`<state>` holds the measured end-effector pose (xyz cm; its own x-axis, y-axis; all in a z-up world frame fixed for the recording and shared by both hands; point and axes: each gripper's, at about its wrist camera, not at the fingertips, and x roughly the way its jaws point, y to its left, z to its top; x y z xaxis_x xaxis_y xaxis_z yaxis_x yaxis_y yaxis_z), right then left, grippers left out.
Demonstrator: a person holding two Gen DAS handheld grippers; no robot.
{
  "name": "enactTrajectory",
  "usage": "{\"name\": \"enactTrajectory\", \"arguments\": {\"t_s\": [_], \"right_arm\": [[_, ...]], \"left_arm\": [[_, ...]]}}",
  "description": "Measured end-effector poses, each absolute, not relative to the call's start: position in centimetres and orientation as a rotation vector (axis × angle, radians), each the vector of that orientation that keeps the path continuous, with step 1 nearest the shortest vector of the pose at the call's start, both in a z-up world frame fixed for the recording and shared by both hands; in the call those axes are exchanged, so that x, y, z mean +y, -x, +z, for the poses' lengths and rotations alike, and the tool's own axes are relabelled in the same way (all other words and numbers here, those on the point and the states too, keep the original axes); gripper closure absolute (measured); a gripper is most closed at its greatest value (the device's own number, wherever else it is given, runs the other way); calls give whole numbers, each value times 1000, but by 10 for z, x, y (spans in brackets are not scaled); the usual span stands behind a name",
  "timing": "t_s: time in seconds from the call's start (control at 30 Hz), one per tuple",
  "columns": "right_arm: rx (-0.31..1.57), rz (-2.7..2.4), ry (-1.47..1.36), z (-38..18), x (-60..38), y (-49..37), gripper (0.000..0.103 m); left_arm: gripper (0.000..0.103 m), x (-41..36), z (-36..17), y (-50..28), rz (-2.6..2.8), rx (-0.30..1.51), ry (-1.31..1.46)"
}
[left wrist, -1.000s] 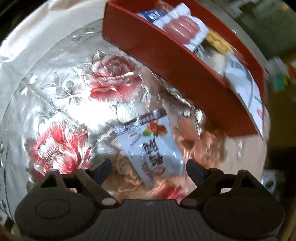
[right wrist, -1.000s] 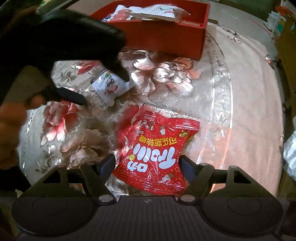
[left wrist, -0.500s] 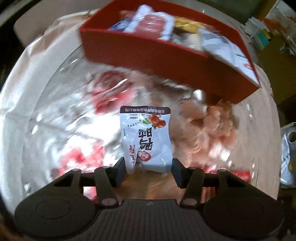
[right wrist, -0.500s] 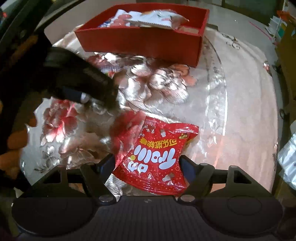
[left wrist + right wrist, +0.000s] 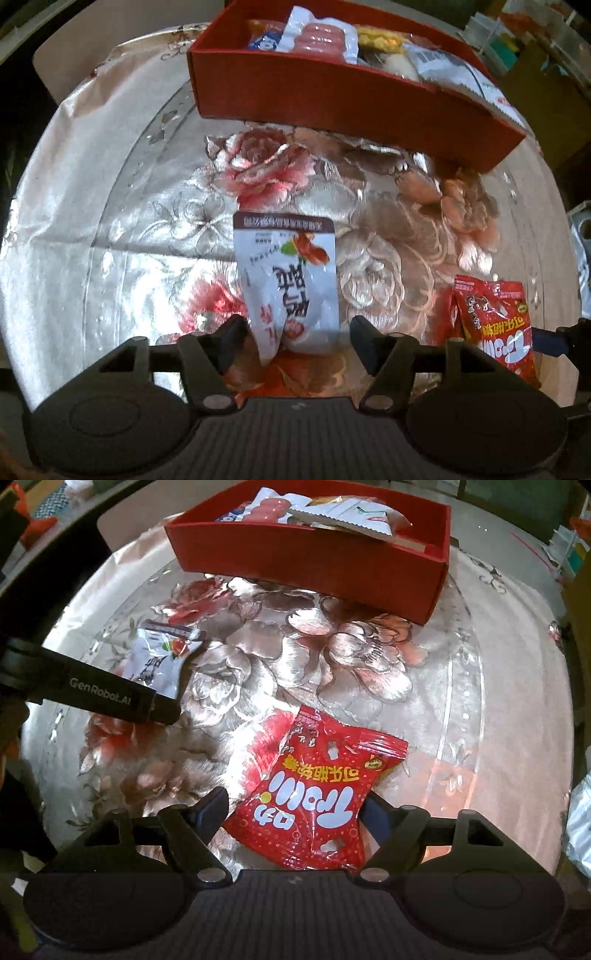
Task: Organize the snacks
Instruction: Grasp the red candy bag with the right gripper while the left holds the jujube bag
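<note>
A white snack packet [image 5: 291,273] with a brown top band sits between the fingers of my left gripper [image 5: 297,332]. The jaws are opening: the left pad touches the packet and a gap shows at the right pad. In the right wrist view the same packet [image 5: 159,657] lies behind a left gripper finger [image 5: 110,698]. A red snack packet [image 5: 317,786] lies on the tablecloth between the fingers of my right gripper [image 5: 293,810], whose jaws are also opening. It also shows in the left wrist view [image 5: 495,325]. The red box [image 5: 351,96] [image 5: 306,557] at the back holds several snacks.
The round table wears a shiny floral cloth [image 5: 122,206] under clear plastic. A pink sausage pack [image 5: 317,37] lies on top in the box. A silvery bag [image 5: 580,830] hangs off the table's right edge. Shelves and boxes crowd the far right.
My left gripper closed on the white packet, rolled so the red box now sits more level, then parted its jaws again. The right gripper's jaws widened slightly and the red packet turned a little.
</note>
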<state>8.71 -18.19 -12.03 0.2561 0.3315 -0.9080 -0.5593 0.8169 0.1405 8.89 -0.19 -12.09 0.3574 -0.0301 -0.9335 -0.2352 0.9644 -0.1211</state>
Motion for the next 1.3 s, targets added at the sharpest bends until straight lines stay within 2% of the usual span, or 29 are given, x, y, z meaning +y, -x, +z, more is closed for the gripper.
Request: {"name": "enactTrajectory", "arguments": {"t_s": [0.07,0.13,0.2,0.3,0.4,0.47,0.5,0.57,0.63,0.67,0.73,0.9,0.93,1.0,1.13,1.2,1.3], "right_arm": [[1169,599,225,-122,-180,-91,14],[1196,564,208,-130,-179,-97,7],[1192,557,192,-131,-178,-97,6],[1186,541,144,-134,-180,-97,0],[1169,512,142,-136,-178,-94,0],[1164,490,168,-137,-172,-92,0],[1161,475,190,-138,-168,-90,0],[1149,456,252,-141,-158,-87,0],[1167,435,178,-139,-165,-94,0],[1175,425,137,-138,-169,-97,1],[1162,404,170,-135,-169,-95,15],[1144,402,202,-128,-174,-85,32],[1149,411,179,-127,-177,-86,34],[1157,430,142,-125,-180,-85,35],[1130,462,121,-115,-177,-82,35],[1117,462,113,-110,-178,-83,35],[1122,460,98,-109,-181,-85,35]], "left_arm": [[24,0,-122,-90,120,1188,277],[23,-7,-125,-90,120,1169,245],[23,-18,-127,-88,112,1159,156],[28,-25,-129,-81,90,1137,65],[40,-20,-127,-73,66,1107,56],[56,-14,-126,-68,64,1093,61],[59,-12,-125,-67,68,1088,62],[59,-8,-124,-65,59,1086,85],[60,-8,-123,-66,52,1088,90],[60,-7,-123,-66,48,1090,96],[60,-1,-123,-68,40,1100,134],[60,13,-119,-65,53,1120,207],[84,14,-118,-65,49,1121,222],[85,20,-114,-65,42,1123,266],[85,27,-111,-65,58,1118,285],[81,30,-112,-67,59,1119,314],[52,32,-112,-70,85,1099,341]]}}
